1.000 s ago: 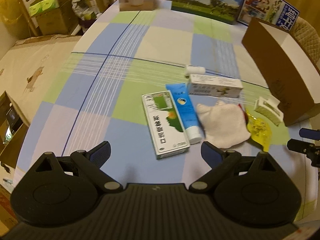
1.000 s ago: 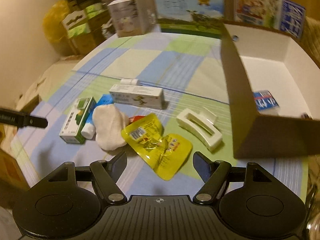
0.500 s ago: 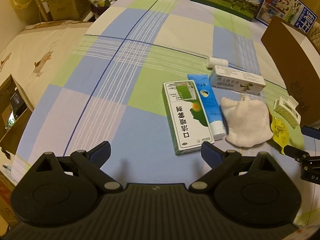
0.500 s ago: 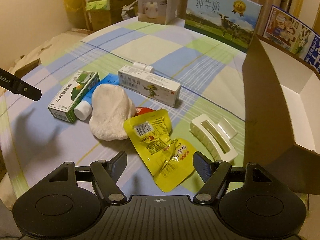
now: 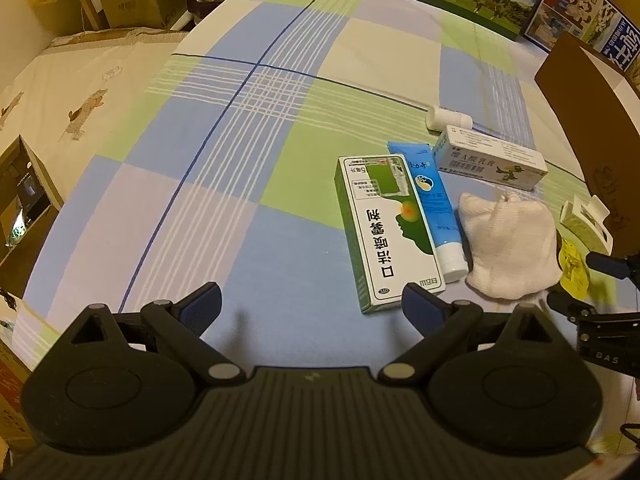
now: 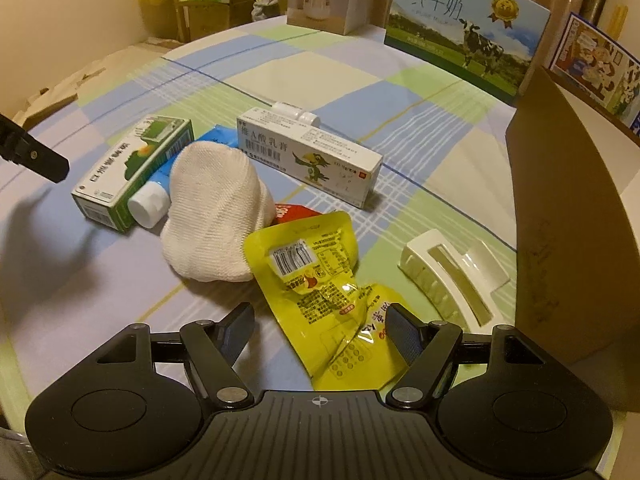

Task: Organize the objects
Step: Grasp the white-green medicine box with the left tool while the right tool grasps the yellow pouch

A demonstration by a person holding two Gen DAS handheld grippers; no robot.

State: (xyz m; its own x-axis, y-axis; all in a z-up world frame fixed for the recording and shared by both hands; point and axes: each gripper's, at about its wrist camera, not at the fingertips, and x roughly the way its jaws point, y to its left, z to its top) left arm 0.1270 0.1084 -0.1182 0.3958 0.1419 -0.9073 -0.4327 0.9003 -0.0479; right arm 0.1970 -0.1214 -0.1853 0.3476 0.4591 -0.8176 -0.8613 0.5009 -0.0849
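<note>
Loose items lie on the checked tablecloth: a green and white medicine box (image 5: pixel 386 228) (image 6: pixel 132 170), a blue tube (image 5: pixel 434 208) with a white cap (image 6: pixel 148 204), a white cloth bundle (image 5: pixel 508 248) (image 6: pixel 216 210), a long white ointment box (image 6: pixel 308 156) (image 5: pixel 490 158), a yellow snack pouch (image 6: pixel 324 284) and a white hair claw (image 6: pixel 454 278). My left gripper (image 5: pixel 316 306) is open just short of the green box's near end. Open too, my right gripper (image 6: pixel 320 328) hangs low over the yellow pouch, whose near end lies between the fingers, apart from the pads.
A brown cardboard box (image 6: pixel 560 216) (image 5: pixel 588 92) stands at the right. A small white bottle (image 5: pixel 448 118) lies behind the ointment box. A milk carton box (image 6: pixel 468 28) and other packages line the far edge. Cardboard boxes (image 5: pixel 24 208) sit left of the table.
Both grippers have come down and closer to the items. The right one rolled and now straddles the yellow pouch's near end; the left one edged nearer the green box.
</note>
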